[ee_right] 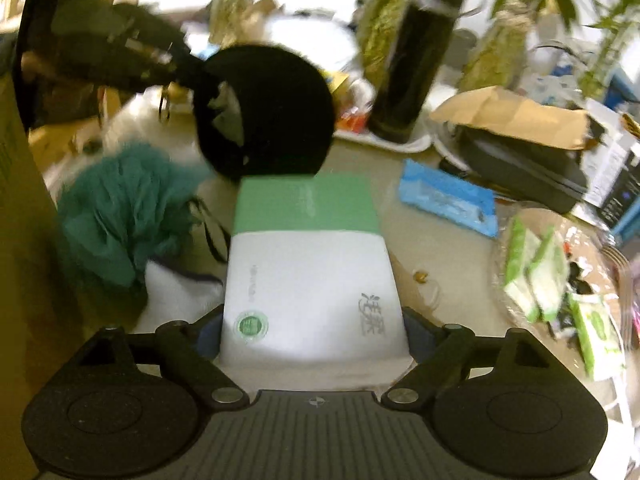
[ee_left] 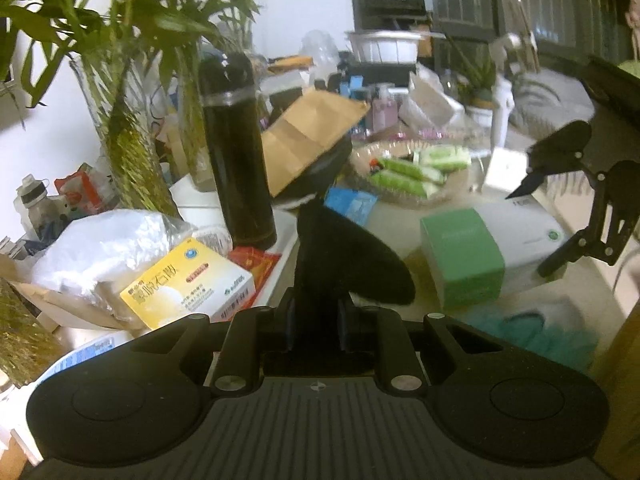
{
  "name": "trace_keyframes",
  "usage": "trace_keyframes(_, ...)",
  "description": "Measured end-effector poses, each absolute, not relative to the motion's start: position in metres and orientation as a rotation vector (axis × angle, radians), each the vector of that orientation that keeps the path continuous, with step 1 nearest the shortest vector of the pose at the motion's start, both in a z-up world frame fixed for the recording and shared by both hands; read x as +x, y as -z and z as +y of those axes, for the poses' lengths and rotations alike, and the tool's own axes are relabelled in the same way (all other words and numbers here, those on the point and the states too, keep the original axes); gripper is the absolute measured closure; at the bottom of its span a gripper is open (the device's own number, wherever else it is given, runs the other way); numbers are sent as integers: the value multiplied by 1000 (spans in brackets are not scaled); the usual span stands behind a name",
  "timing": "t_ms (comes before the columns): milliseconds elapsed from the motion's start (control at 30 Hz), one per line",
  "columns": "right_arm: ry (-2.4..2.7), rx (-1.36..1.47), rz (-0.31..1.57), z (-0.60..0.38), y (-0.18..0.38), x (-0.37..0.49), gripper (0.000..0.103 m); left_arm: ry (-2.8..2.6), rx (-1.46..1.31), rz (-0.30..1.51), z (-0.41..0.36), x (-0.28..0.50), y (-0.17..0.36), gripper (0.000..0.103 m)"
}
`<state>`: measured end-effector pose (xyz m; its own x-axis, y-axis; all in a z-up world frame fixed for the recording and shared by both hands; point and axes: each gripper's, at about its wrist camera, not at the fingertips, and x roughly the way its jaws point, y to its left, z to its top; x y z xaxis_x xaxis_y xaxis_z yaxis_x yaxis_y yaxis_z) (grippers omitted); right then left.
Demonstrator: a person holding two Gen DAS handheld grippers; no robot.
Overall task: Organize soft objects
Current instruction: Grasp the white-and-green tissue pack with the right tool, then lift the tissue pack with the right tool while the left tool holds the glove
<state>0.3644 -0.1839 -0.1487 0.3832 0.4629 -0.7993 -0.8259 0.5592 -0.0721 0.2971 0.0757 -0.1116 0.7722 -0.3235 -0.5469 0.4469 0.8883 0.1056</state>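
Clutter is crowding your beige tabletop [ee_right: 432,248]: plants [ee_left: 120,20] upper left, black flask [ee_left: 236,152] centre. Your right gripper [ee_right: 314,330] is straddling the white-and-green tissue pack [ee_right: 308,272], jaws wide. Your left gripper [ee_left: 316,320] is pinching the black soft band [ee_left: 344,256] mid-frame.

Cluttered home tabletop, potted plants [ee_left: 120,40], medicine box [ee_left: 188,284], thermos [ee_left: 236,152], tissue packs [ee_left: 412,172]

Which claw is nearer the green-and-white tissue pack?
Right. The right claw straddles the green-and-white tissue pack, fingers at both its sides. The left claw is off to one side, shut on a black fabric loop.
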Motion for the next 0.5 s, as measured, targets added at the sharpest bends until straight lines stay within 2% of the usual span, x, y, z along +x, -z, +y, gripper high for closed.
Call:
trace_keyframes(300, -766, -378, 752, -211, 100, 343, 15, 431, 148, 518, 69, 285, 81, 84)
trace_keyframes(500, -702, -306, 722, -223, 76, 334, 15, 430, -26, 555, 76, 285, 45, 84)
